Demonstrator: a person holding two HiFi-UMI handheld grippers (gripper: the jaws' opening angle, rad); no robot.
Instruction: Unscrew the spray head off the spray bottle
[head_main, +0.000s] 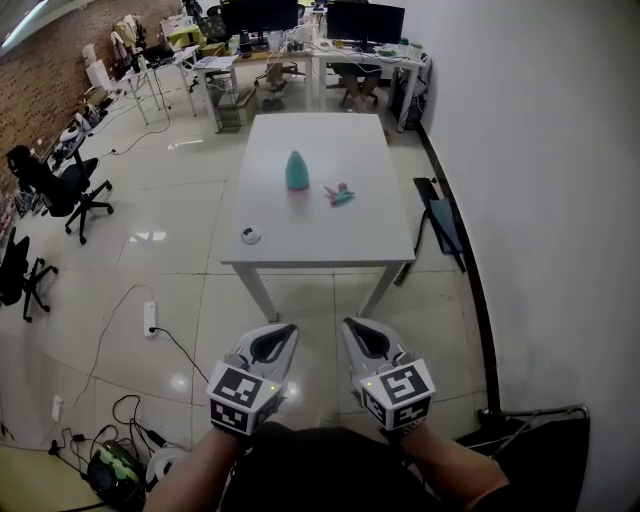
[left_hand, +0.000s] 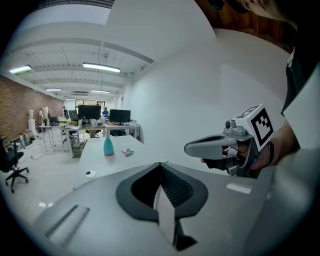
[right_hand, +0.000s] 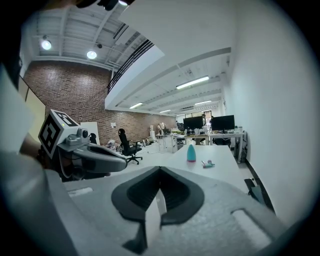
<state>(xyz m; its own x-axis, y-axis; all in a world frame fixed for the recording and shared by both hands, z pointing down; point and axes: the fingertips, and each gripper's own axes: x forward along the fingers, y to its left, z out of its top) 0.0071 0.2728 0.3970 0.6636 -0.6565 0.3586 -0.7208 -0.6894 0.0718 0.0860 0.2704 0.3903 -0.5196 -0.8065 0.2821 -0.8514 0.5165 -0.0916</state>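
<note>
A teal spray bottle body (head_main: 297, 171) stands upright near the middle of the white table (head_main: 320, 245). The pink and teal spray head (head_main: 339, 194) lies on the tabletop just to its right, apart from it. Both show far off in the left gripper view, bottle (left_hand: 108, 146) and head (left_hand: 127, 152), and in the right gripper view, bottle (right_hand: 191, 153) and head (right_hand: 207, 163). My left gripper (head_main: 283, 333) and right gripper (head_main: 355, 328) hang side by side close to my body, well short of the table. Both are shut and hold nothing.
A small round white object (head_main: 251, 235) lies near the table's front left corner. Office chairs (head_main: 70, 190) stand on the left, and desks with monitors (head_main: 300, 30) at the back. A white wall runs along the right, with a dark panel (head_main: 443, 222) leaning on it. A power strip (head_main: 150, 318) and cables lie on the floor.
</note>
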